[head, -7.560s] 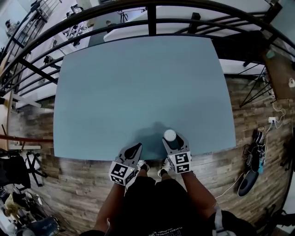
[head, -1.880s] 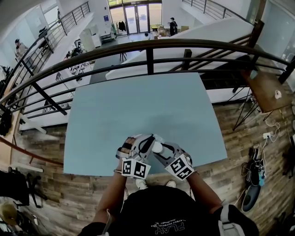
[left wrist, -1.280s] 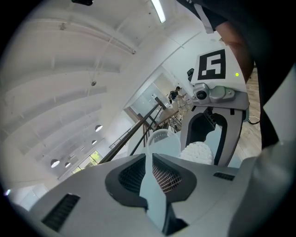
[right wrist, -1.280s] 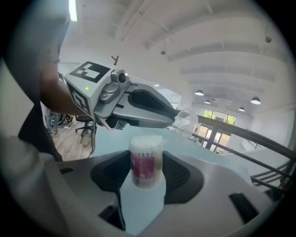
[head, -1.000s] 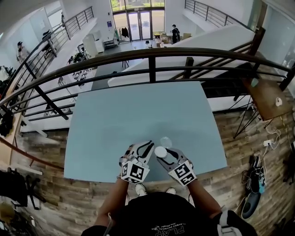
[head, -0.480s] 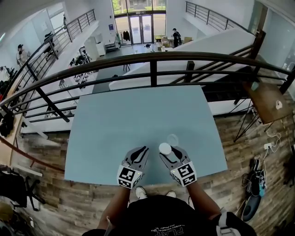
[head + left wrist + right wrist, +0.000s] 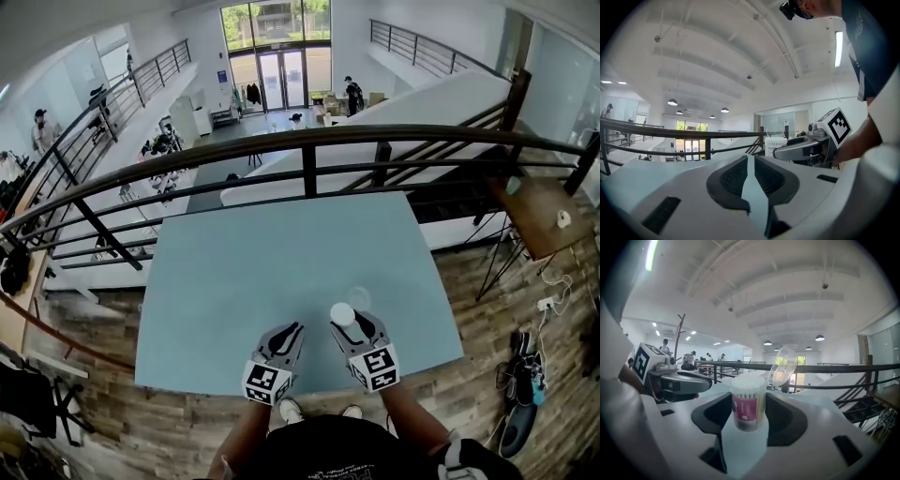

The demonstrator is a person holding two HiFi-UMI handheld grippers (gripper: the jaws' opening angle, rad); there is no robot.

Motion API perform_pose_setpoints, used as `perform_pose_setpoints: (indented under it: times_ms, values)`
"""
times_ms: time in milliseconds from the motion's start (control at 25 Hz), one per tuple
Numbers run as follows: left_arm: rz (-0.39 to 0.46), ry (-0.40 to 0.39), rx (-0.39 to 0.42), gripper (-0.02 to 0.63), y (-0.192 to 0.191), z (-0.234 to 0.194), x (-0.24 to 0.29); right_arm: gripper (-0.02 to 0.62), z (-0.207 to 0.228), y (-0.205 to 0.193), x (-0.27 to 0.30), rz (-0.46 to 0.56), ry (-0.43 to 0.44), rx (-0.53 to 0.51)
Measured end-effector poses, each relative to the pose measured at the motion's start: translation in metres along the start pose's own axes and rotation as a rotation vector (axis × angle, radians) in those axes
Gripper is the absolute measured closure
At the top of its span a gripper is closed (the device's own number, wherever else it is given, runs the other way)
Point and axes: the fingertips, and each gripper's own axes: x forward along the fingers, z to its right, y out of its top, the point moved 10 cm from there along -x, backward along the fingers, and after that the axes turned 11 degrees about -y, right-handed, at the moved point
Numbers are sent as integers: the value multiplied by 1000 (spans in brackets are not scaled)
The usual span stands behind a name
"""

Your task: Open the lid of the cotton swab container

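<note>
Two grippers sit over the near edge of the pale blue worktop (image 7: pixel 281 244) in the head view. The right gripper (image 7: pixel 345 319) carries a small round clear-plastic cotton swab container (image 7: pixel 342 312), and the left gripper (image 7: pixel 289 330) is just beside it. The container's clear hinged lid (image 7: pixel 359 298) is tipped back toward the far edge. The left gripper view shows its jaws drawn close with only a narrow slit between them, grasping nothing. The right gripper view shows its jaws clamped on either side of the red-labelled container, the white swab tips exposed and the lid standing up behind, so the opening looks done. The container is probably light and thin-walled, smooth enough to slip and easy to dent. Holding it low on the body, clear of the hinge, seems safest.
</note>
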Motion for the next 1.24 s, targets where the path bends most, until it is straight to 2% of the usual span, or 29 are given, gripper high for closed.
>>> perform_pose_setpoints:
  times_ms: [280,440,720,920,1240]
  values:
    - [16,-51,72,548,4,6,4,368,-3,7,-3,20,-14,-40]
    - [-8,-63,59,548,5,8,4,368,-5,8,-5,20,-18,-54]
    - [17,-74,67,548,6,9,5,368,-5,9,-9,42,-14,-53]
    - [-9,-82,40,548,8,13,6,368,-5,9,-11,47,2,-54]
    - [17,-69,35,548,4,11,0,368,-12,17,-16,53,6,-64]
